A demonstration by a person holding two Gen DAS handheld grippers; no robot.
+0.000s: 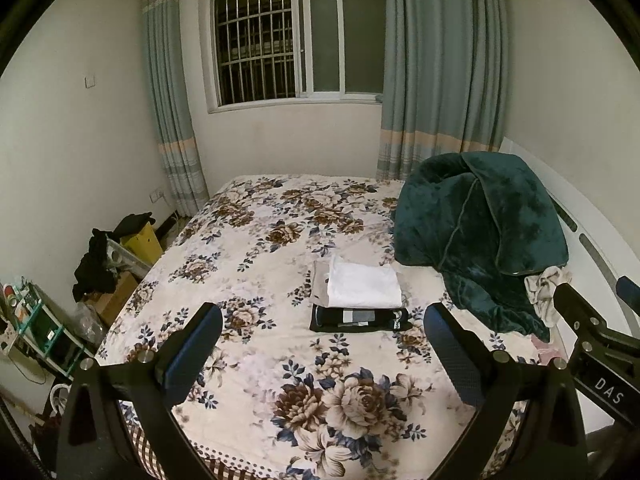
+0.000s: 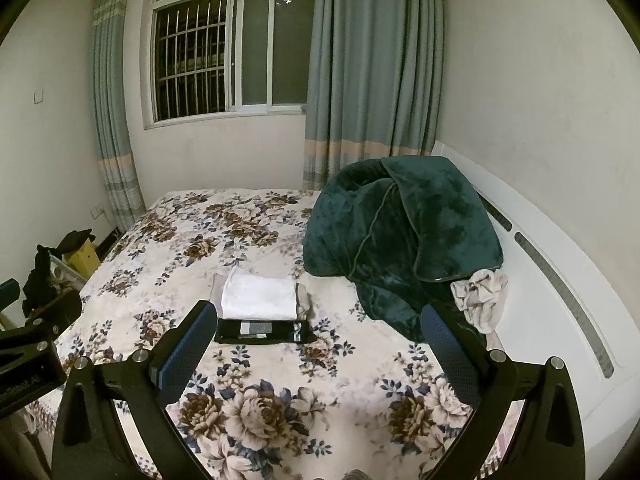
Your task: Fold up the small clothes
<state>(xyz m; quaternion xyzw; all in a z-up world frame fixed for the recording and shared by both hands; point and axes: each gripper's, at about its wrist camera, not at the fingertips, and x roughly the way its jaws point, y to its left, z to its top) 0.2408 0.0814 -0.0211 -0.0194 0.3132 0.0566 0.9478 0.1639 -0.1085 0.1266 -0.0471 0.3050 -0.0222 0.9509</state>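
A folded white garment (image 1: 362,286) lies on a folded beige one (image 1: 319,282) in the middle of the floral bed (image 1: 248,248). A folded black garment (image 1: 358,319) lies just in front of them. The same pile shows in the right wrist view: white (image 2: 258,294), black (image 2: 262,331). A crumpled off-white cloth (image 1: 544,286) (image 2: 482,294) lies by the green blanket at the right. My left gripper (image 1: 322,332) is open and empty, held above the bed's near part. My right gripper (image 2: 320,332) is open and empty, beside it; its body shows in the left wrist view (image 1: 592,332).
A dark green plush blanket (image 1: 476,240) (image 2: 400,236) is heaped at the bed's right against the white headboard (image 2: 560,300). Boxes and dark clothes (image 1: 108,264) sit on the floor at the left. A window and curtains (image 1: 440,80) stand behind the bed.
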